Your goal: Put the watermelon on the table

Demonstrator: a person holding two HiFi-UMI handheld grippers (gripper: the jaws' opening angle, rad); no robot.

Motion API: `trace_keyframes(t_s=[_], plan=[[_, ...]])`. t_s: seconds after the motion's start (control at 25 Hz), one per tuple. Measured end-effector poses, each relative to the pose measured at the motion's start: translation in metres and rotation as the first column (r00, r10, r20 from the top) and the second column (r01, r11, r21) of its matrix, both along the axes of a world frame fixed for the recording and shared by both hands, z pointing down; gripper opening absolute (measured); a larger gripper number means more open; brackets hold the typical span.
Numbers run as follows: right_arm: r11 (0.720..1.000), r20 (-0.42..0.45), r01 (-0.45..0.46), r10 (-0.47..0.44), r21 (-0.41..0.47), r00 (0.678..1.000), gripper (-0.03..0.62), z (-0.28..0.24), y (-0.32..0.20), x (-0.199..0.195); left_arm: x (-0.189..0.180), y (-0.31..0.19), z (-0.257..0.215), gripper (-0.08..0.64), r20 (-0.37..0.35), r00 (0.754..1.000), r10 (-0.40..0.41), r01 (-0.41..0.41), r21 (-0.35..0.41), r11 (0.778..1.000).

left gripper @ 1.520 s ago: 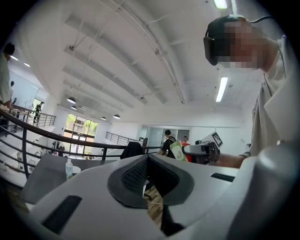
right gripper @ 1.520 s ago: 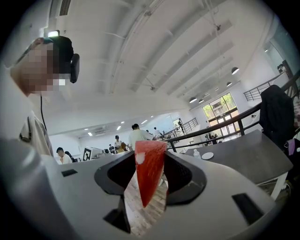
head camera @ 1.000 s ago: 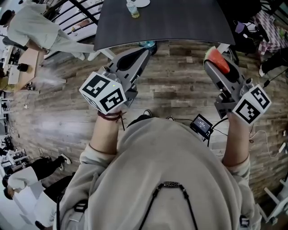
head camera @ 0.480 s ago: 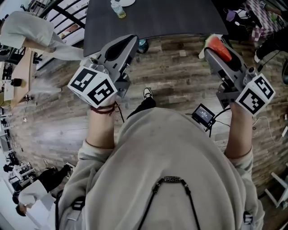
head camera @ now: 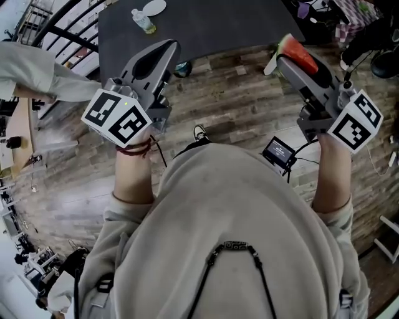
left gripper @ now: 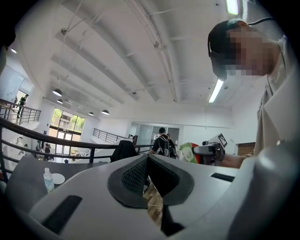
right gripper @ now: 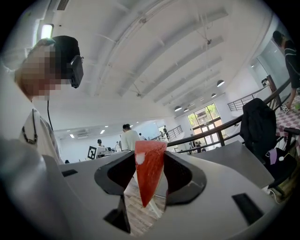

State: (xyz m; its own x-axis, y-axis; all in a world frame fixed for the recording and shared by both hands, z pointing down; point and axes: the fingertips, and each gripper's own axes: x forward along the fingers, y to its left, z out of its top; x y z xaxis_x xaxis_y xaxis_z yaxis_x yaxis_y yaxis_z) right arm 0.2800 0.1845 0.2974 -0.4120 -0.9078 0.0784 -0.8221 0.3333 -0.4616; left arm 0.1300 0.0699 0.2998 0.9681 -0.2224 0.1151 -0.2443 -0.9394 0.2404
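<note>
The right gripper (right gripper: 149,176) clamps a red watermelon (right gripper: 149,168) slice (point downward) between its jaws.

left gripper (head camera: 167,47) points forward with jaws together, right gripper (head camera: 285,61) forward too, clamped on the watermelon (head camera: 300,56).

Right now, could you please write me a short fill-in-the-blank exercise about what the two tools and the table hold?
The right tool is shut on a slice of ____.
The left tool has its jaws together and holds ____.
On the dark table stand a white plate and a small ____.
Missing words: watermelon; nothing; bottle.
</note>
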Motion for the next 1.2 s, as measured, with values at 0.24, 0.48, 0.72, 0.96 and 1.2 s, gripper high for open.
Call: trace_keyframes(t_s=[0.24,0.48,0.72,0.96,1.2], plan=[[1.0,-0.005,-0.016,0.016,-0.023,1.0,0.198,0.006,-0.046,0.0,0.004,-0.049,0.009,-0.003,0.005,1.0,0.025,-0.025,-0.015,1.0],[0.999,-0.012,-0.024,0.024,-0.029,1.0,0.198,0.011,-0.087,-0.006,0.001,-0.087,0.022,-0.003,0.021,0.999,0.047,-0.047,-0.003,0.999],[0.998,-0.034,-0.001,-0.001,-0.058,0.999,0.198,-0.005,-0.18,-0.053,-0.044,-0.166,0.023,-0.003,0.007,0.998,0.062,-0.062,-0.041,0.997],[0.997,-0.032,0.026,-0.029,-0.078,0.999,0.198,-0.004,-0.246,-0.081,-0.08,-0.218,0.036,-0.003,0.036,0.998,0.049,-0.047,-0.047,0.998],[0.996,-0.036,0.054,-0.056,-0.078,0.998,0.198,0.012,-0.276,-0.084,-0.097,-0.236,0.068,-0.003,0.072,0.997,0.038,-0.032,-0.073,0.997]])
